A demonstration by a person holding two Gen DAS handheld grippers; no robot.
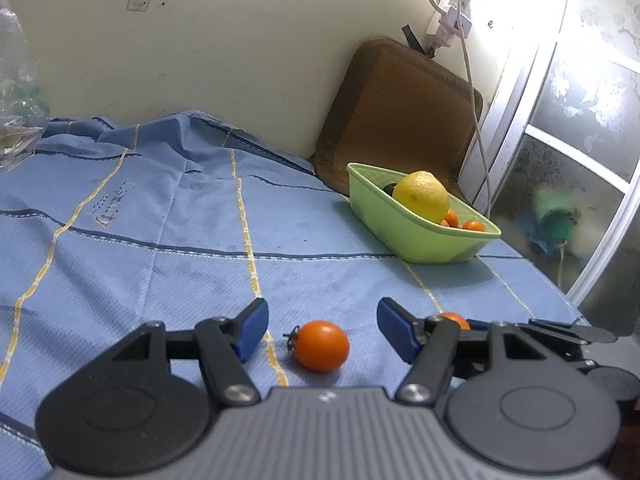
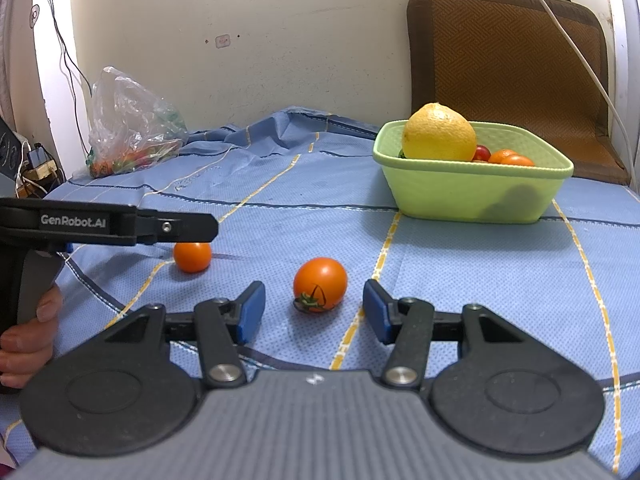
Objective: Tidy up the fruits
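1. Tomatoes: two small orange ones loose on the blue cloth (image 2: 460,280); one w/ green stem (image 2: 320,284) lies between right gripper (image 2: 314,312) jaws, untouched; other (image 1: 320,345) between left gripper (image 1: 322,330) jaws.
2. Both jaws released, wide.
3. Green basket (image 2: 472,196) w/ lemon (image 2: 439,133), small fruits, farther back; open cloth between.

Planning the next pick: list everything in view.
loose tomatoes: 2, orange, on cloth, nearest us
basket: 1, light green, on cloth, far right
citrus: 1, yellow, in basket
small fruits: several, orange and red, in basket
plastic bag: 1, clear, far left by wall
cloth: 1, blue with yellow stripes, under everything
cushion: 1, brown, against wall behind basket
cable: 1, white, hanging by cushion
left claw: 1, black, blue pads, open around tomato
right claw: 1, black, blue pads, open around tomato
left hand: 1, on left claw's handle
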